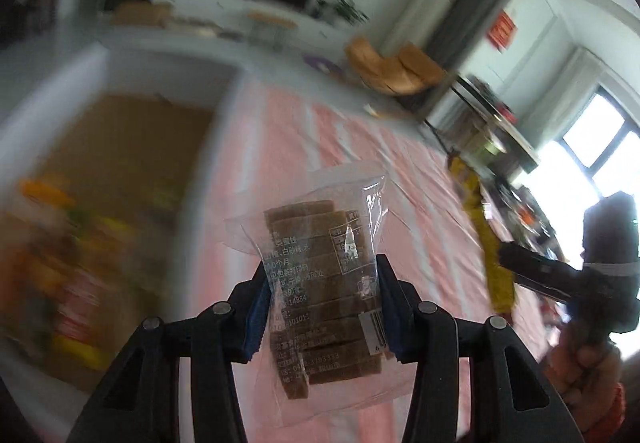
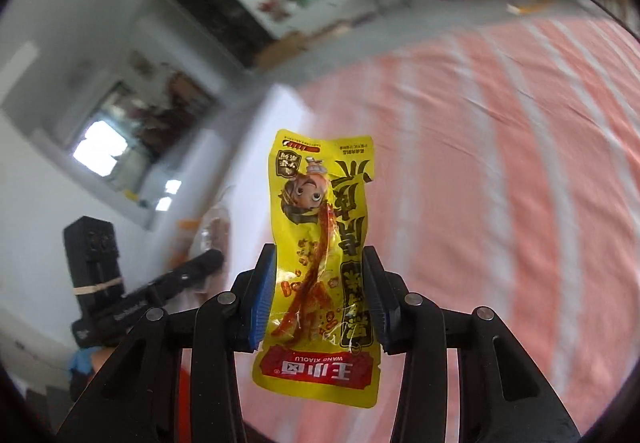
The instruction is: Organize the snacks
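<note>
Clear plastic pack of brown slabs [image 1: 320, 283] sits clamped in the left gripper [image 1: 320, 303] and the yellow snack pouch [image 2: 320, 263] in the right gripper [image 2: 320, 299] — both held up over the pink striped cloth [image 2: 500, 203], cardboard box [image 1: 120, 171] far left.

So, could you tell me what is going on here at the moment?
A person is sorting snacks with a handheld gripper in each hand. The left gripper has its jaws shut on a clear plastic packet of brown sliced bars. The right gripper grips a yellow foil snack pouch with a cartoon face. Both packets are held above the pink-and-white striped cloth. A box of mixed snacks sits blurred to the left gripper's left.
</note>
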Demonstrator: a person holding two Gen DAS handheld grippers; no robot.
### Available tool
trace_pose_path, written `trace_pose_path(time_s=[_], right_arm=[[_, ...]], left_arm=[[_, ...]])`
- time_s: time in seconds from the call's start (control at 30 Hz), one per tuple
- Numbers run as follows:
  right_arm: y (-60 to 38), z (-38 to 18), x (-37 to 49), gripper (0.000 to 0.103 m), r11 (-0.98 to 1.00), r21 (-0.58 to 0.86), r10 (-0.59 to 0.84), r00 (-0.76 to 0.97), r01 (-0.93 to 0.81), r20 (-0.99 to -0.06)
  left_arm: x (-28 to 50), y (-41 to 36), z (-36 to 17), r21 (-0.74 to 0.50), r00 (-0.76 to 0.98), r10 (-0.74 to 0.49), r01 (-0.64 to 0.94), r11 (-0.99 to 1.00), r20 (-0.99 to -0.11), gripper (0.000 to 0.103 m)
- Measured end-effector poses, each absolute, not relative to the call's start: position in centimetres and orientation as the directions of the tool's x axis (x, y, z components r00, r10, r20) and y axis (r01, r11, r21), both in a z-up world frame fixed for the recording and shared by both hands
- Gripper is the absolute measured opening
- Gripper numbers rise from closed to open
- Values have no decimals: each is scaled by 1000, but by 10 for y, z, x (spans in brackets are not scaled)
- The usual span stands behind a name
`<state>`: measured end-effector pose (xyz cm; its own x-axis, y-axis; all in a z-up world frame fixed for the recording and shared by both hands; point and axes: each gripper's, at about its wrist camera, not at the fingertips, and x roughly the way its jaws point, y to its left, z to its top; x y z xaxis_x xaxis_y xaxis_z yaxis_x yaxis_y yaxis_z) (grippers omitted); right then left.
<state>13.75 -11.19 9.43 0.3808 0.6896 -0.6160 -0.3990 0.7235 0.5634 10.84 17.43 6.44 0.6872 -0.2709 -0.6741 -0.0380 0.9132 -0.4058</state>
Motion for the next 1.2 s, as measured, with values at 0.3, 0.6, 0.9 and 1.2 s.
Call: trace_pose_path(time_s=[0.3,0.6,0.9,1.2], right_arm=[[99,137,107,59,531,559,812,196,-637,-549],[142,111,87,73,588,478,740,195,-652,-643],[115,121,89,77,699,318,631,343,-641,-696],[125,140,66,82,734,121,573,513,-668,-640]], left_arm=[[75,315,57,-71,574,187,-397,915,-797,83],[29,315,47,20,600,290,-415,909,-745,98],[14,281,99,24,717,370,-443,896,-590,103],[1,277,100,155,665,497,-505,849,-558,103]])
